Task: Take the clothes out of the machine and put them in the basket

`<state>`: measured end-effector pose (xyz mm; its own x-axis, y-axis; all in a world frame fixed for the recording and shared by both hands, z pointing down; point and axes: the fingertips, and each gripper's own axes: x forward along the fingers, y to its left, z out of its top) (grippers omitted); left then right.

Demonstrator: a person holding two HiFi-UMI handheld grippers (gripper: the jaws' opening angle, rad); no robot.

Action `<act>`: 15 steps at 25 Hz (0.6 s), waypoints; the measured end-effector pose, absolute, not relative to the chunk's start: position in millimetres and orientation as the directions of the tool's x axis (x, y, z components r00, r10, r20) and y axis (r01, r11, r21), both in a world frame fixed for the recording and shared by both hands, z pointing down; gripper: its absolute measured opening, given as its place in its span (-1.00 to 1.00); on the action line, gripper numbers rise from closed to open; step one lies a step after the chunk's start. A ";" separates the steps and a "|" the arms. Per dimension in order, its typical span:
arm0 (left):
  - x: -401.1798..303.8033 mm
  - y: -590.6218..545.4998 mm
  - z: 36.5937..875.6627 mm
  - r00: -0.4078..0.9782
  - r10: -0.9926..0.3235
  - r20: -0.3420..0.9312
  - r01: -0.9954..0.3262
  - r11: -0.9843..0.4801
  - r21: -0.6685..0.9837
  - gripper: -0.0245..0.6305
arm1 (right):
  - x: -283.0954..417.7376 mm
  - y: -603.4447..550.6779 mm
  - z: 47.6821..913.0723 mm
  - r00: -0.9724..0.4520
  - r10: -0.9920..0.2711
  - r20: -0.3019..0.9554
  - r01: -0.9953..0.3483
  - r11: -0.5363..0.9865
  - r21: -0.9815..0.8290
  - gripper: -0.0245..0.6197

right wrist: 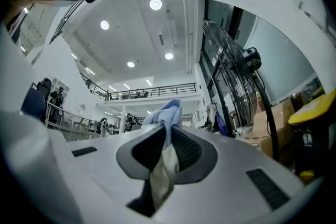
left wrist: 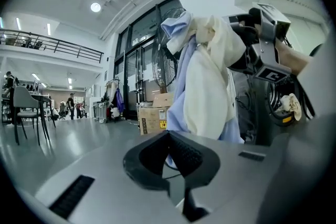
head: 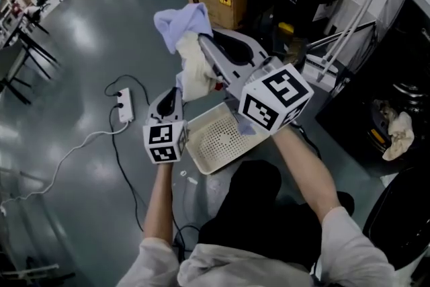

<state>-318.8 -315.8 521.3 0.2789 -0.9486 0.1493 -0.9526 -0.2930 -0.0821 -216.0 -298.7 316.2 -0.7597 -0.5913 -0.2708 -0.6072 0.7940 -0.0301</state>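
The right claw [head: 203,45] was clamped on a bundle of blue and cream clothes [head: 183,30], held high above the basket [head: 201,152]. The left claw [head: 170,97] sat closed just beside the hanging tail. Lowering the bundle well inside before letting go would likely keep it off the rim.

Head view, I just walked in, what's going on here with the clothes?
A person is unloading laundry with tongs in each hand. The right tongs are clamped on a bundle of light blue and cream cloths, held up near the cream perforated plastic basket on the floor, not yet in it. The left tongs are shut and empty, pointing toward the hanging bundle. Another cream cloth sits at the mouth of the dark open machine on the right, so the job isn't finished.
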 end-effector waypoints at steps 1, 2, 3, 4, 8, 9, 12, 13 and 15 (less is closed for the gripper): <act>-317.3 -316.1 528.8 0.282 -0.947 0.157 -0.952 -0.296 -0.078 -0.87 | -213.8 -302.1 329.0 -0.757 -0.602 -0.256 -0.613 0.789 -0.044 -0.75; -316.0 -316.8 536.0 0.284 -0.945 0.165 -0.951 -0.299 -0.074 -0.87 | -211.4 -305.7 342.4 -0.753 -0.614 -0.239 -0.620 0.783 -0.057 -0.75; -314.7 -317.3 542.7 0.286 -0.943 0.172 -0.951 -0.301 -0.069 -0.87 | -208.7 -309.4 356.4 -0.748 -0.626 -0.221 -0.628 0.775 -0.071 -0.75; -313.2 -317.3 549.4 0.289 -0.940 0.180 -0.950 -0.304 -0.064 -0.87 | -205.7 -312.6 370.8 -0.744 -0.637 -0.201 -0.634 0.768 -0.087 -0.75; -305.1 -314.0 577.3 0.301 -0.929 0.214 -0.948 -0.316 -0.038 -0.87 | -192.7 -320.1 431.4 -0.746 -0.655 -0.120 -0.641 0.755 -0.134 -0.75; -302.8 -313.8 582.9 0.304 -0.927 0.221 -0.947 -0.319 -0.033 -0.87 | -189.3 -322.2 446.8 -0.747 -0.658 -0.097 -0.643 0.752 -0.143 -0.75; -296.2 -314.4 596.6 0.313 -0.918 0.243 -0.944 -0.329 -0.027 -0.87 | -177.3 -328.7 494.7 -0.737 -0.675 -0.026 -0.661 0.729 -0.177 -0.75; -294.3 -313.8 601.0 0.316 -0.915 0.251 -0.943 -0.332 -0.024 -0.87 | -173.1 -329.7 511.6 -0.730 -0.683 0.000 -0.672 0.718 -0.183 -0.75; -291.4 -311.4 609.0 0.318 -0.911 0.261 -0.942 -0.334 -0.018 -0.87 | -165.7 -330.9 547.2 -0.714 -0.698 0.051 -0.693 0.695 -0.189 -0.75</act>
<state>-291.4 -311.4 609.0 0.3180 -0.9114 0.2611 -0.9424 -0.3340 -0.0182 -165.7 -330.9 547.2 -0.7140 -0.6982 0.0511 -0.6935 0.6953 -0.1888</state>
